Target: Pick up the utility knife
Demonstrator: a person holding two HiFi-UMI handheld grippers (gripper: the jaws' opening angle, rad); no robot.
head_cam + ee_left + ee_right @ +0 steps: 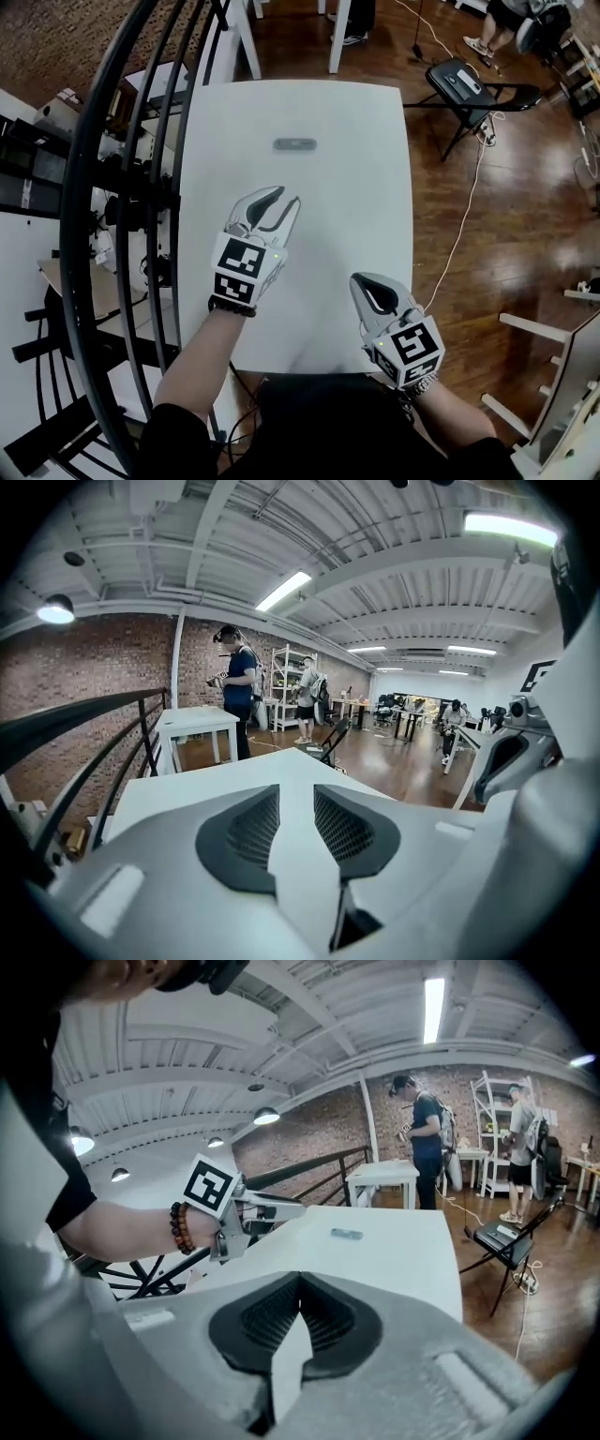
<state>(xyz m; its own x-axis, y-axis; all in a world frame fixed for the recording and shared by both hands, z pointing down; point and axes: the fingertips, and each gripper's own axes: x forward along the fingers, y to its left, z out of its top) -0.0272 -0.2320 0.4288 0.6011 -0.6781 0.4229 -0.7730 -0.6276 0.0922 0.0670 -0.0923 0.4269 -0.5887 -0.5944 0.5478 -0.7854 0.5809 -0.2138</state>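
The utility knife is a small grey bar lying flat on the far part of the white table; in the right gripper view the knife shows far ahead. My left gripper hovers over the table's middle, short of the knife, with its jaws a little apart and nothing between them. My right gripper is near the front right of the table, its jaws meeting at the tips and empty. The left gripper appears to the left in the right gripper view.
A black curved railing runs along the table's left side. A black folding chair and a white cable are on the wooden floor to the right. People stand by another white table further off.
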